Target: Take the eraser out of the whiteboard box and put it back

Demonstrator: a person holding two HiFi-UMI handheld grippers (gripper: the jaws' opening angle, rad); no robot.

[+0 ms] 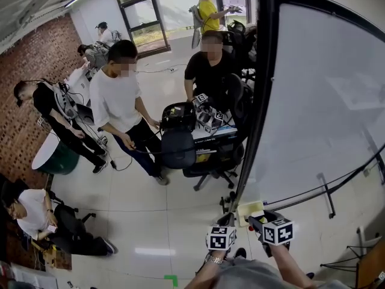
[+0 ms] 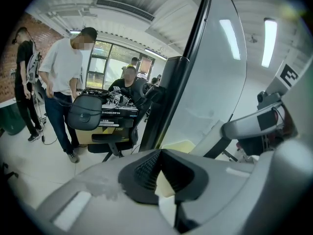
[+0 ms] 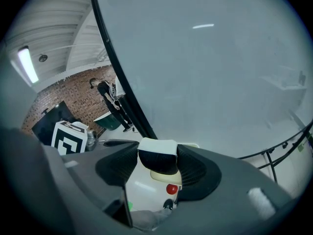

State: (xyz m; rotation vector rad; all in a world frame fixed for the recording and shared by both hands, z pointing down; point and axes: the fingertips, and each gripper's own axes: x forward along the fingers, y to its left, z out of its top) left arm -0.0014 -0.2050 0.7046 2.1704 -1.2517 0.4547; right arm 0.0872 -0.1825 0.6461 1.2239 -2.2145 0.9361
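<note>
My right gripper (image 3: pixel 157 156) is shut on the eraser (image 3: pixel 157 153), a white block with dark felt, pinched between both black pads. Just under it lies the pale yellow whiteboard box (image 3: pixel 164 176), with a red marker cap (image 3: pixel 171 189) in it. In the head view this gripper (image 1: pixel 260 221) hovers at the box (image 1: pixel 248 209), at the foot of the whiteboard (image 1: pixel 319 101). My left gripper (image 1: pixel 227 221) stays beside it, to the left. Its pads meet at the tips (image 2: pixel 160 153) with nothing held, and the box (image 2: pixel 178 145) shows beyond them.
The black frame of the whiteboard (image 2: pixel 168 97) rises right in front. Its stand legs (image 1: pixel 328 197) spread over the floor at right. An office chair (image 1: pixel 210 158) loaded with bags and several people (image 1: pixel 120 101) stand behind; a green bin (image 1: pixel 57 161) is at left.
</note>
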